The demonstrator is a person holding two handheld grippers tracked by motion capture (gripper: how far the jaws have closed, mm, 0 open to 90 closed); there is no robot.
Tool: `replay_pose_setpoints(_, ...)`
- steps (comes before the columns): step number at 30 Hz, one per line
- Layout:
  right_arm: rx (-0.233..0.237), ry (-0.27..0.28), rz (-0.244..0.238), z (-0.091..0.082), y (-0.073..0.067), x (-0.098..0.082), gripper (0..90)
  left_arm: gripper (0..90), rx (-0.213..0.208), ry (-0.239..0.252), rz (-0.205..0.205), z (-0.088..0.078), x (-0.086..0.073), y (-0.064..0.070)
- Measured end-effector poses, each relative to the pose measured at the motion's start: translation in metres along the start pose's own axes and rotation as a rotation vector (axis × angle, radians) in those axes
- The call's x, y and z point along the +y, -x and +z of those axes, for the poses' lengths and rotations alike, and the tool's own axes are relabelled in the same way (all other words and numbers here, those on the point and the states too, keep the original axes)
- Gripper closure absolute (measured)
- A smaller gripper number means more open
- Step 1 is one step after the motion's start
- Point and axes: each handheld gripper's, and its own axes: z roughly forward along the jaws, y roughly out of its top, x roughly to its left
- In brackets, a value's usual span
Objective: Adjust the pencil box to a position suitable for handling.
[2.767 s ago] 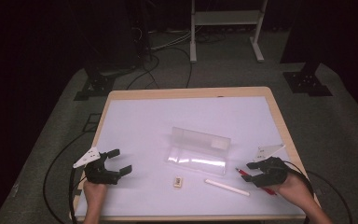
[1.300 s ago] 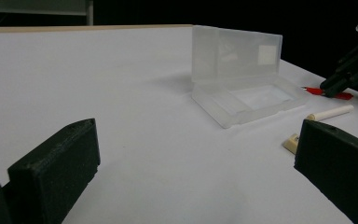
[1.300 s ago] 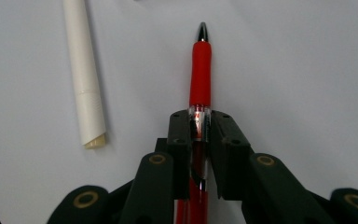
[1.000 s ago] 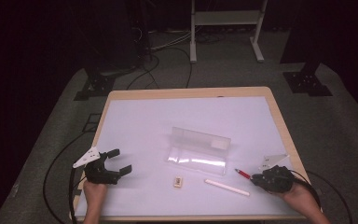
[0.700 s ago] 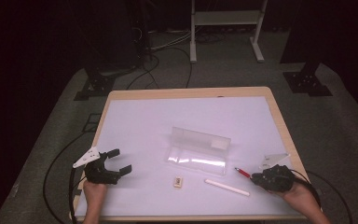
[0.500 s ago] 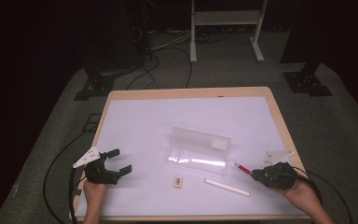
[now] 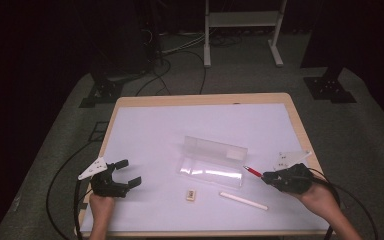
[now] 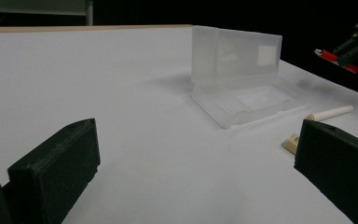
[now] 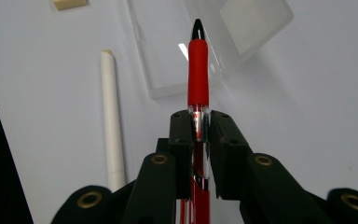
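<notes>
White sheet over a wood-edged tabletop; items noted from the left edge across.

Left claw near the front-left corner, held in a hand; jaws wide apart, nothing between them; seen in the left gripper view as two black blocks with bare sheet in the gap.

Small cream block flat on the sheet, right of the left claw, well apart from it; just in front of the clear box.

Clear plastic box about mid-tabletop, lid open and standing upright behind the shallow tray; tray empty as far as visible.

White stick lying flat in front of the box's right end, slightly angled, apart from the box.

Red pen clamped in the right claw; jaws narrow, pressed on the clear barrel just behind the red grip; dark tip pointing left toward the box's right end; in the right gripper view tip over the tray's edge, clear of the sheet.

Right claw held in a hand near the front-right edge.
</notes>
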Motion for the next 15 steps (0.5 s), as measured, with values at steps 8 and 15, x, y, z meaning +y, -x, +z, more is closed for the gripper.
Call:
replay_pose_setpoints(8,0.015,0.011,-0.035,0.004,-0.003,0.021,78.8,0.0,0.0,0.002,-0.003,0.0,0.0,0.0)
replay_pose_setpoints(15,0.028,0.01,-0.053,0.009,-0.002,0.032,78.8,0.0,-0.001,0.003,-0.004,0.0,0.0,-0.001)
